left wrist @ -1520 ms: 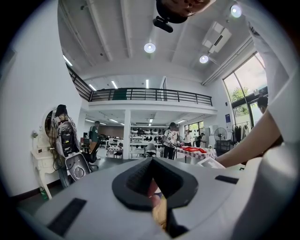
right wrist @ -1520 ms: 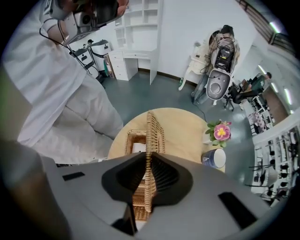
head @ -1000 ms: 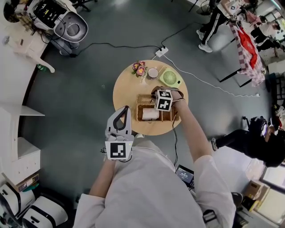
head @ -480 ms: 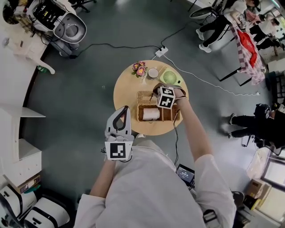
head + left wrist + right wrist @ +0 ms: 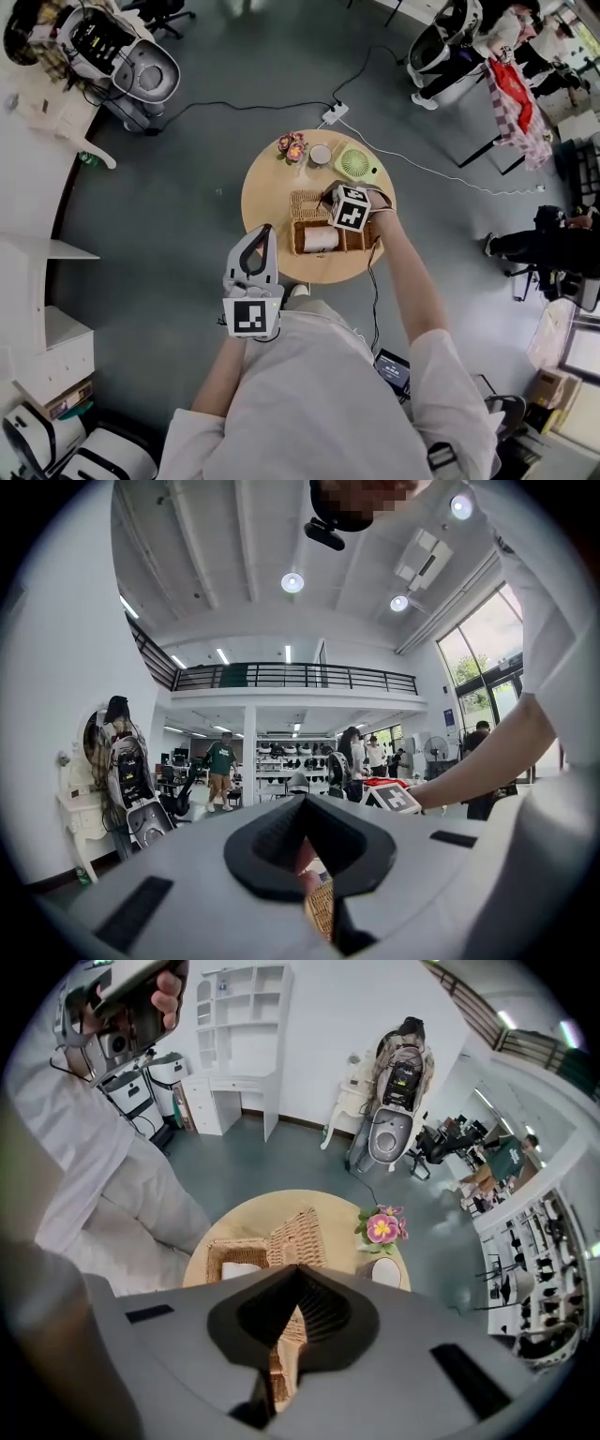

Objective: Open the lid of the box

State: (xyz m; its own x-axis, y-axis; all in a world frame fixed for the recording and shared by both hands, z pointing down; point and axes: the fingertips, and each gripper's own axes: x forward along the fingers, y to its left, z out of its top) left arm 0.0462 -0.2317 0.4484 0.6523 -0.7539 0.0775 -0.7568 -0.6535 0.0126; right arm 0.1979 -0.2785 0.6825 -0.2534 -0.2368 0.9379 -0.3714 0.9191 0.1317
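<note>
We find the right gripper (image 5: pixel 281 1340) directly above the box (image 5: pixel 214 1247), jaws just closed, pinching its wicker lid (image 5: pixel 302 1230) (left gripper (image 5: pixel 253 246), pressed together, well apart, nearer us).

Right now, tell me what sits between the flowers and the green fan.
A small white cup, between flowers and green fan, in the head view.

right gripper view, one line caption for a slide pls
Right gripper, jaws just closed on the edge of the wicker lid, holding it tilted off the open box on a round table.
</note>
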